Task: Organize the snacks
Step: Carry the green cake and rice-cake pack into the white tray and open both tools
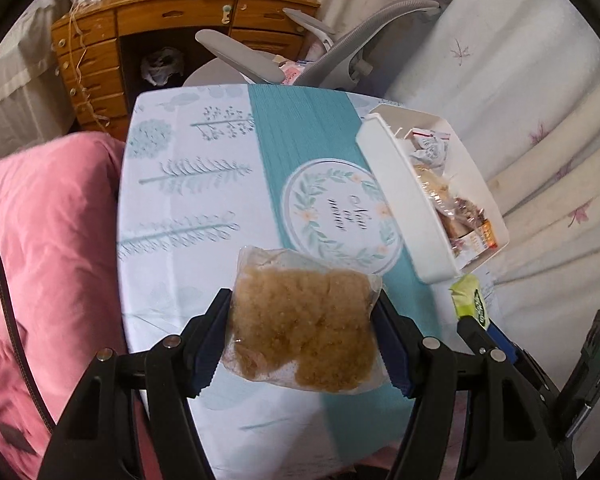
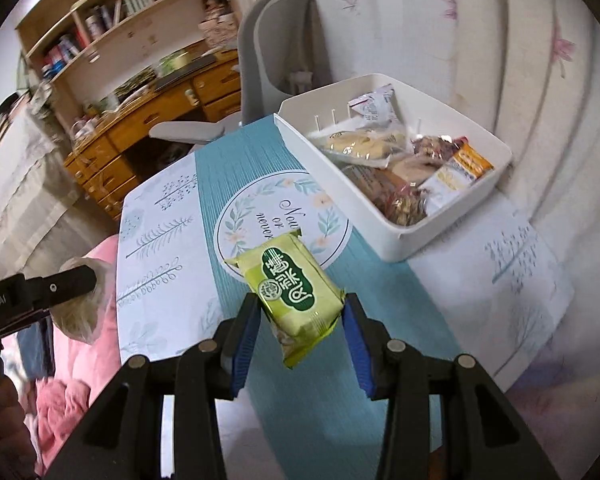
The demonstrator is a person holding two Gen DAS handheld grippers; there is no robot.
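Left wrist view. The left gripper (image 1: 302,328) held a clear bag (image 1: 300,320) of golden-brown crumbly snack, one blue pad pressed on each side edge, jaws about half spread. The bag hung above the worktop (image 1: 204,200), which was covered by a cloth with pale tree prints, a teal stripe and a round wreath emblem. A white bin (image 1: 404,200) stood at the worktop's right edge, tilted in the fisheye, with several wrapped snacks (image 1: 452,200) inside. Low on the right, the right gripper (image 1: 480,332) showed only in part, carrying a green packet (image 1: 470,298) just below the bin's near corner. A pink blanket (image 1: 48,240) lay to the left. A wooden desk (image 1: 152,28) and a grey chair (image 1: 260,56) stood beyond the worktop; a pale floral curtain (image 1: 520,100) hung at right.

Right wrist view. The right gripper (image 2: 302,322) gripped the green packet (image 2: 292,292) between its blue pads, jaws narrow, the packet slanting up and away over the teal stripe. The bin (image 2: 340,172) sat ahead and to the right on the worktop (image 2: 160,232), apart from the packet, filled with snacks (image 2: 400,160) in clear, white and orange wrappers. At left, one black finger of the left gripper (image 2: 72,280) crossed the frame with the clear bag (image 2: 80,312) beside it. The desk (image 2: 148,128), shelves (image 2: 112,12) of books and the chair (image 2: 268,52) lay behind.
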